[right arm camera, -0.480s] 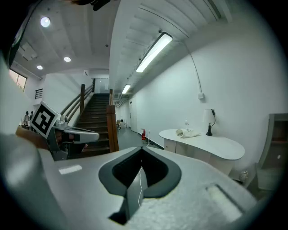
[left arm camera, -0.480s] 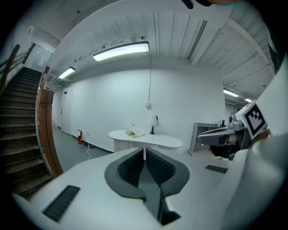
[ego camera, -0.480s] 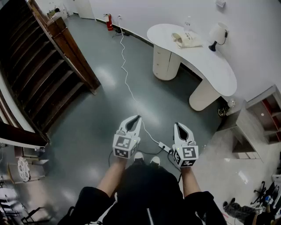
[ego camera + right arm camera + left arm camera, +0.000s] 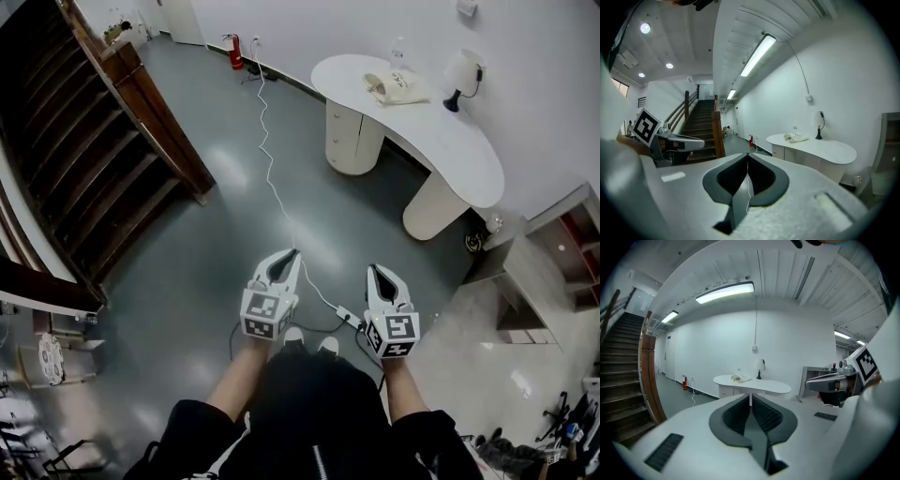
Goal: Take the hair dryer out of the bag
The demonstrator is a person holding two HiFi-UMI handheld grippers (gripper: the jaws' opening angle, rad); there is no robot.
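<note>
Both held out front, low over grey floor [image 4: 187,272]: left hand-held gripper [image 4: 294,252] has jaws pressed together, nothing between; right hand-held gripper [image 4: 373,268] same, closed and empty. Cream bag [image 4: 397,86] lies on far end of curved white worktop [image 4: 450,141], well apart from both, table lamp [image 4: 462,71] just beside it. Can't make out hair dryer from my end. White cable [image 4: 270,169] snakes across floor toward me, wooden staircase [image 4: 84,150] off left.
</note>
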